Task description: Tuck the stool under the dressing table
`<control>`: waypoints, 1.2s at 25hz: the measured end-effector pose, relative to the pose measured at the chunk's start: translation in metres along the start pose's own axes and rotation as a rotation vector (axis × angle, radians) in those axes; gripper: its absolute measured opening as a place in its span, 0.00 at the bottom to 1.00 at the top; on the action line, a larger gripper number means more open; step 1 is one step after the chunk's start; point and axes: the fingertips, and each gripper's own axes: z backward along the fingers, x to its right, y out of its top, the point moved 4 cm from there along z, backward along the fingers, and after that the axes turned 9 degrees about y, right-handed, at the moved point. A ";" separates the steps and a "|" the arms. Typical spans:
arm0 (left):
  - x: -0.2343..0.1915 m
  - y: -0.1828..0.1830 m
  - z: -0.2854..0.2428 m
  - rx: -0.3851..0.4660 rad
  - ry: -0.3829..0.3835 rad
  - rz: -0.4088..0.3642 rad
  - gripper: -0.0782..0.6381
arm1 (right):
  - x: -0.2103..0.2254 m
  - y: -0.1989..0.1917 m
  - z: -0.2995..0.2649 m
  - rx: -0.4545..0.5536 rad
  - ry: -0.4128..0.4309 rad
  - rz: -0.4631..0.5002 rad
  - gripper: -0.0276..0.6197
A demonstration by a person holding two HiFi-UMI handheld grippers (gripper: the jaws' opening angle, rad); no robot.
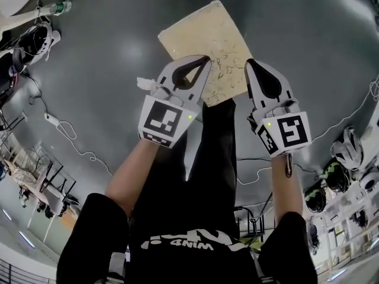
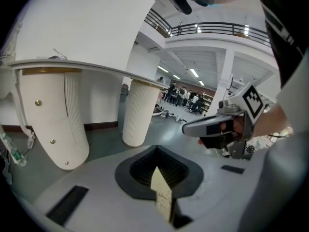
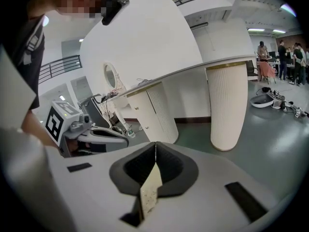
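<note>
The floor (image 1: 106,87) is grey and glossy, with cables (image 1: 89,155) trailing across it. A white wall (image 2: 104,98) carries a dark skirting board (image 2: 101,125). A railed upper gallery (image 2: 212,29) overlooks the hall. Strip lights (image 2: 195,73) run along the ceiling beneath it. People (image 2: 186,92) stand in the distance.

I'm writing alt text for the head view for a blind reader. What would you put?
From above: a person's left gripper and right gripper are both shut on the near edge of a square beige stool over a grey floor. Cables trail across it at the sides.
</note>
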 end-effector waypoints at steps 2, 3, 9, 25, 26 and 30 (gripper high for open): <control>-0.011 -0.020 -0.006 -0.043 0.031 0.032 0.12 | 0.014 -0.012 -0.008 -0.040 0.008 0.001 0.08; -0.017 -0.032 -0.009 -0.067 0.050 0.050 0.12 | 0.022 -0.020 -0.012 -0.065 0.010 0.002 0.08; -0.044 -0.112 -0.015 -0.194 0.149 0.220 0.12 | 0.077 -0.081 -0.043 -0.232 -0.004 -0.023 0.08; -0.077 -0.226 -0.004 -0.296 0.208 0.782 0.38 | 0.122 -0.159 -0.065 -0.520 0.129 -0.074 0.25; -0.074 -0.228 -0.008 -0.300 0.175 0.776 0.47 | 0.121 -0.162 -0.068 -0.535 0.167 -0.088 0.48; -0.059 -0.248 -0.022 -0.371 0.101 0.770 0.65 | 0.120 -0.184 -0.077 -0.622 0.269 -0.118 0.56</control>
